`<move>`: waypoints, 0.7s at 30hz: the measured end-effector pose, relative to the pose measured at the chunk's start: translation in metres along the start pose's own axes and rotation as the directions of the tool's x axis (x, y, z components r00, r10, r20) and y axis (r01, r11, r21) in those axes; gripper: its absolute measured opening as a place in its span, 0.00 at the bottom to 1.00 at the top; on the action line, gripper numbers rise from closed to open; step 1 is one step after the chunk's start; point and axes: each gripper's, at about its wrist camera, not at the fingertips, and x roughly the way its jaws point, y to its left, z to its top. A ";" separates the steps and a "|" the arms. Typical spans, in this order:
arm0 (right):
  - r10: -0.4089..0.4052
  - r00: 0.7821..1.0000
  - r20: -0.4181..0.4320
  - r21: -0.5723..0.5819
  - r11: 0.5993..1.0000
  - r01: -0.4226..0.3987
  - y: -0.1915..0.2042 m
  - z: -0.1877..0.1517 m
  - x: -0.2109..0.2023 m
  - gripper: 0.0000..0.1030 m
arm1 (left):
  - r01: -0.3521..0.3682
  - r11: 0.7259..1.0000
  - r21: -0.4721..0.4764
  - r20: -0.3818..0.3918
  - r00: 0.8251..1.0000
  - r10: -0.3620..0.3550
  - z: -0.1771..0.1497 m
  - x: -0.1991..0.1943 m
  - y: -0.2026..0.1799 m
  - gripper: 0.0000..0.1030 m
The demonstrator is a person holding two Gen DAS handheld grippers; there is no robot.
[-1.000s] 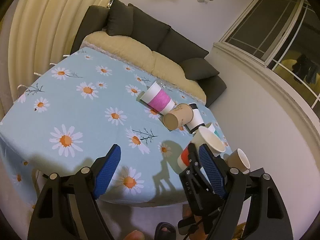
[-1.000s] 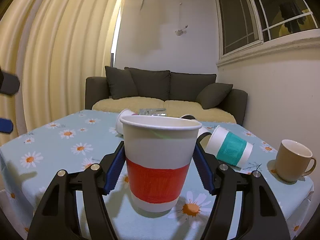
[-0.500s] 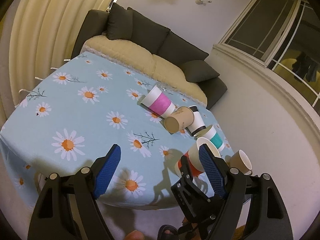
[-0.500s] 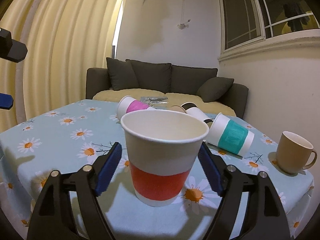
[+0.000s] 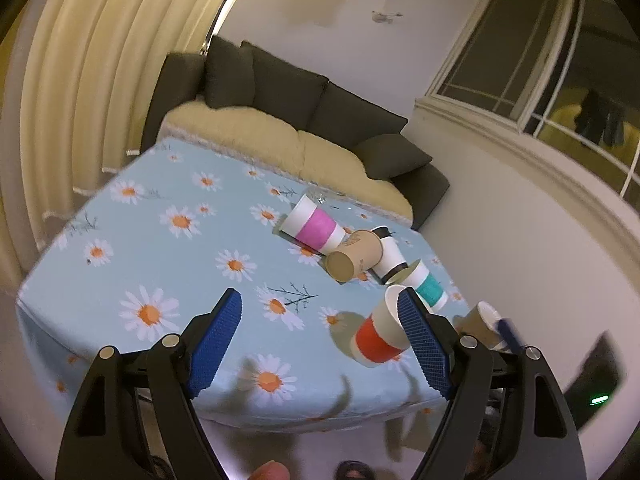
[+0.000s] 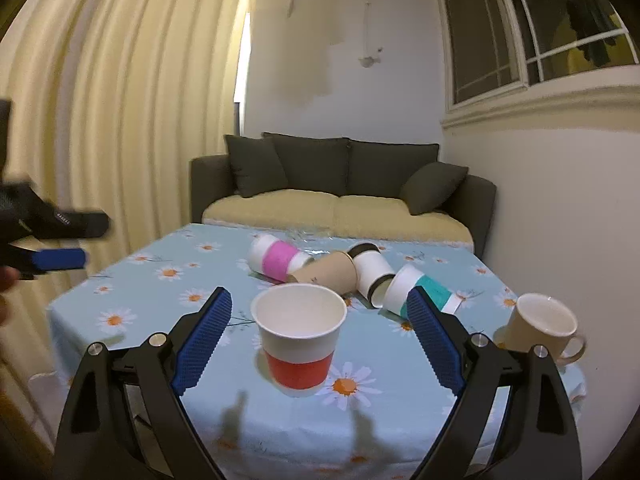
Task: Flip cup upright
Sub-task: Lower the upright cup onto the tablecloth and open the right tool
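Note:
A white paper cup with a red band (image 6: 299, 338) stands upright on the daisy tablecloth (image 6: 160, 280), mouth up; it also shows in the left wrist view (image 5: 378, 336). My right gripper (image 6: 320, 338) is open, its blue pads wide on either side of the cup and clear of it. My left gripper (image 5: 320, 340) is open and empty, held above the table's near edge; one of its blue pads (image 6: 60, 259) shows blurred at the left of the right wrist view.
Behind the red cup lie a pink-banded cup (image 6: 276, 258), a brown cup (image 6: 326, 272), a black-rimmed white cup (image 6: 372, 270) and a teal-banded cup (image 6: 416, 294). A beige mug (image 6: 540, 330) stands upright at the right edge. A dark sofa (image 6: 340, 184) is behind the table.
My right gripper opened, let go of the red-banded cup and drew back from it. The cup stays upright on the cloth. My left gripper pulled back and up.

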 end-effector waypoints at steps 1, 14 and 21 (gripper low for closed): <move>0.015 1.000 -0.002 -0.014 1.000 -0.016 -0.002 0.007 -0.012 0.86 | -0.001 1.000 0.016 0.003 1.000 0.001 -0.001 -0.001 -0.003 0.76; 0.125 0.991 -0.054 0.011 0.992 -0.125 -0.059 0.030 -0.084 0.86 | 0.008 0.965 0.264 0.024 1.000 -0.015 -0.031 -0.033 -0.056 0.76; 0.164 0.984 -0.076 0.009 0.986 -0.164 -0.077 0.025 -0.103 0.86 | 0.023 0.929 0.370 -0.016 1.000 -0.019 -0.040 -0.054 -0.081 0.76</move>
